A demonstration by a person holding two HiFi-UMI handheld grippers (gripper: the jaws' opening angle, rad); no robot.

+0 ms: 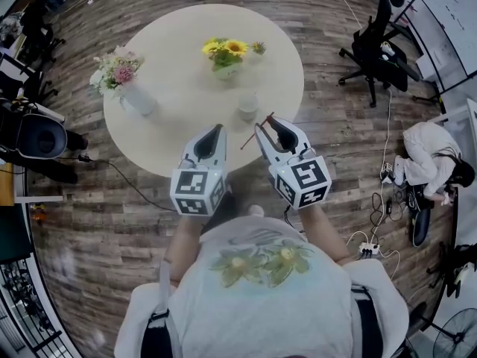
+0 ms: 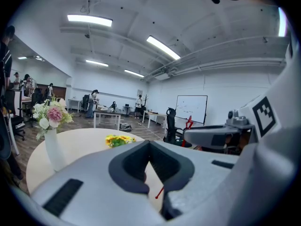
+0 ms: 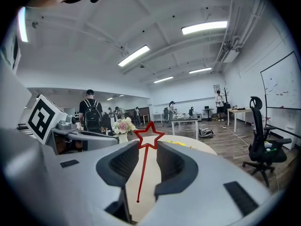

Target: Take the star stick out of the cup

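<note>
Right gripper (image 3: 147, 147) first: in its own view the red star stick (image 3: 142, 173) runs straight up the gap between the jaws. The outlined star stands just past the tips and the thin tail points back toward the camera. The jaws are closed onto the shaft, and it hangs there in the air with nothing else carrying it.

From the head view I see the stick as a slanted red line across the tip of that gripper, above the near part of the round bench (image 1: 171, 58). It is clear of the cup (image 1: 247, 107), which stands upright on the bench just beyond the gripper's nose, apart from the stick.

Left gripper (image 2: 149, 144): its jaws meet at the tips and I see nothing between them, only bench surface through the gap behind the tips. It hovers beside the right one, just off the near edge of the bench.

Farther back on the bench a small bunch of yellow flowers (image 1: 226, 51) sits beyond the cup. A white vase of pink flowers (image 1: 123, 77) stands well off to the left.
</note>
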